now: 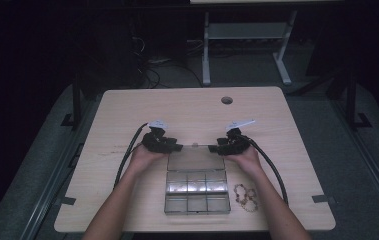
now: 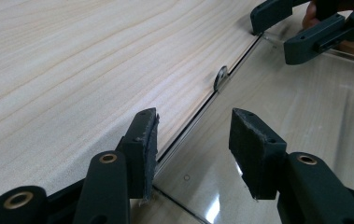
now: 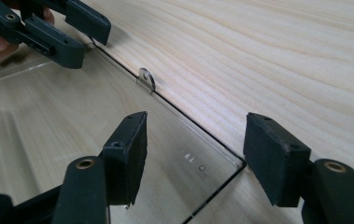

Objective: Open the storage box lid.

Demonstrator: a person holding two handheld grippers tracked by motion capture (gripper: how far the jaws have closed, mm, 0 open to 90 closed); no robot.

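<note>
A clear compartment box [image 1: 195, 192] lies open on the wooden table [image 1: 187, 110], its clear lid [image 1: 195, 159] folded flat away from me. My left gripper [image 1: 176, 147] sits at the lid's far left corner, my right gripper [image 1: 214, 148] at the far right corner. In the left gripper view my left gripper [image 2: 193, 126] is open, its jaws straddling the lid's far edge [image 2: 202, 109] close to the small latch tab [image 2: 220, 77]. In the right gripper view my right gripper [image 3: 195, 128] is open over the lid's corner [image 3: 230, 163], with nothing pinched.
A small heap of beaded bracelets [image 1: 245, 196] lies right of the box. A round cable hole [image 1: 227, 100] is near the table's far edge. Another table's white legs [image 1: 206, 50] stand beyond on the floor.
</note>
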